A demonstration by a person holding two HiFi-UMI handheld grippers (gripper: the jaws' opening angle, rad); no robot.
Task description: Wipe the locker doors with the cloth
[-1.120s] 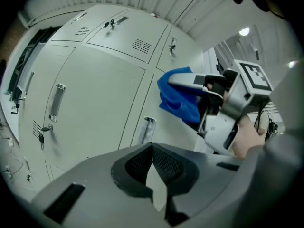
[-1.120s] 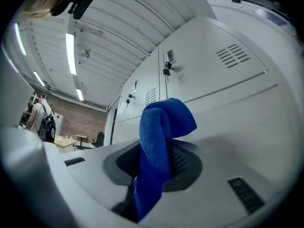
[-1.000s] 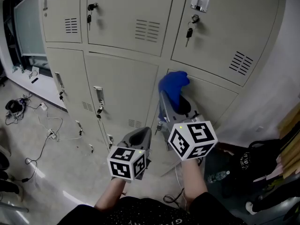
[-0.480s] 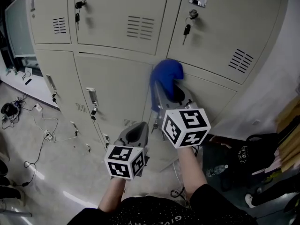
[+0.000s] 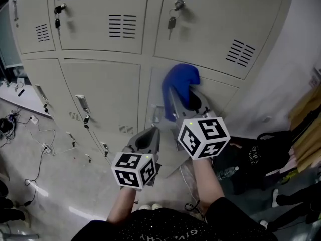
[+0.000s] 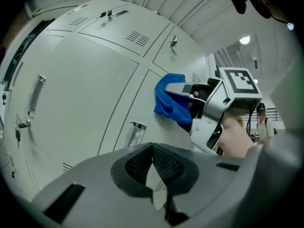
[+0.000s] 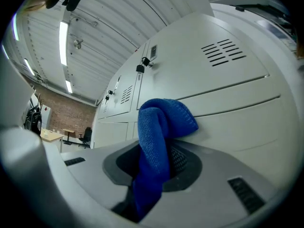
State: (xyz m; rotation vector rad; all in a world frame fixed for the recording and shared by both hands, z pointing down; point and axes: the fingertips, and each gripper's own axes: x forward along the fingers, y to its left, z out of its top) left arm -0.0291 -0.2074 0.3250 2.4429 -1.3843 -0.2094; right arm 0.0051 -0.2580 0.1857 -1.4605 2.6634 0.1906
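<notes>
One cloth (image 7: 164,118) in right gripper (image 7: 156,159)

Cloth (image 5: 181,80): one, blue; grippers: two, left gripper (image 6: 152,146) and right gripper (image 7: 159,152); marker cubes (image 5: 134,169): two, one per gripper; doors (image 5: 108,82): six counted in the two upper rows, three to a row; those lower down were too foreshortened to count; vents (image 5: 123,26): five seen, three large in the top row, two small below; keys (image 5: 171,21): two, each hanging from a top-row lock; forearms (image 5: 206,182): two; black bag (image 5: 256,159): one, at right; floor cables (image 5: 42,149): several, number unclear.
</notes>
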